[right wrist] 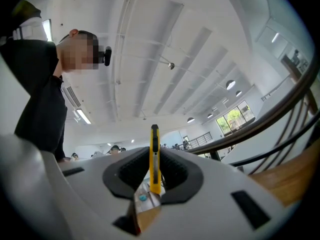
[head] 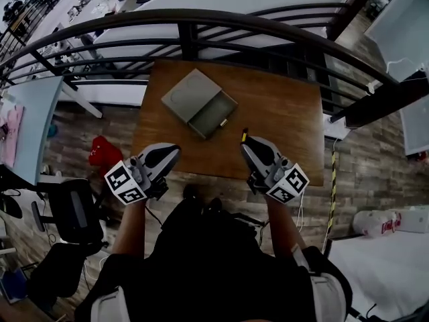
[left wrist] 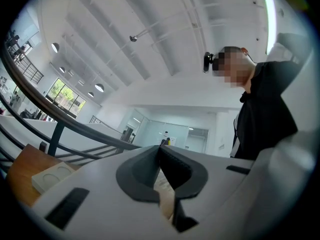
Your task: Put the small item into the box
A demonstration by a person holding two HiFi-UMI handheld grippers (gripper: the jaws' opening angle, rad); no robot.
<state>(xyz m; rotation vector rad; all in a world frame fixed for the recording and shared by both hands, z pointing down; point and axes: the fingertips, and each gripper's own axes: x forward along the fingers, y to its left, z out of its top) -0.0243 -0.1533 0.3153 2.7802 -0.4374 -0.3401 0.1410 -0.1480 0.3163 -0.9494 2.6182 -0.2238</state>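
The person's dark-clad torso [head: 214, 260] is filling the bottom of the head view, with both arms reaching forward over the near edge of the wooden table [head: 288, 113]. The left gripper [head: 175, 149] is hovering with its jaws pressed together on nothing. The right gripper [head: 244, 143] is clamping a yellow utility knife [right wrist: 154, 159]. The knife's long axis is running along the jaws, its dark tip sticking out past them and pointing away from the person.

Farther out, the grey box [head: 190, 91] is sitting diagonally on the table, its drawer [head: 213, 116] pulled out toward the right gripper. The drawer is lying ahead of the knife and a little to its left, apart from it. The knife-holding right gripper looks slightly the nearer of the two, so a short forward-left reach should bring the knife over the opening. Beyond the table a dark railing [head: 201, 19] is curving across.

The knife's lower end is buried between the pads. The drawer's inside is too small and dim to judge. The right gripper view is tilting toward the ceiling and missing the box entirely.
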